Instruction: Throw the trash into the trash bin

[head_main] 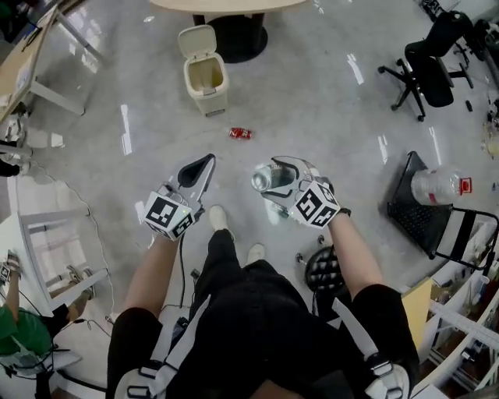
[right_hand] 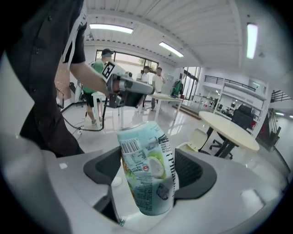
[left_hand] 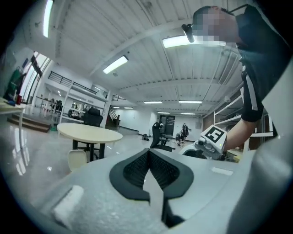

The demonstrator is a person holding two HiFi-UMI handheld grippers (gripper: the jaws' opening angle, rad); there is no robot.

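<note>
My right gripper (head_main: 279,178) is shut on a pale blue drink can (right_hand: 147,167), held upright between its black pads; the can (head_main: 268,178) shows its silver top in the head view. My left gripper (head_main: 199,169) is shut with nothing in it, its pads pressed together (left_hand: 149,163). A cream trash bin (head_main: 205,79) with its lid flipped up stands on the floor ahead, under a round table. A small red piece of trash (head_main: 240,133) lies on the floor between the bin and the grippers. The bin (right_hand: 197,139) also appears past the can in the right gripper view.
A round table (head_main: 230,6) stands behind the bin. A black office chair (head_main: 431,64) is at the far right, a black mesh basket (head_main: 419,204) and a plastic bottle (head_main: 438,185) nearer right. White frames and desks line the left side.
</note>
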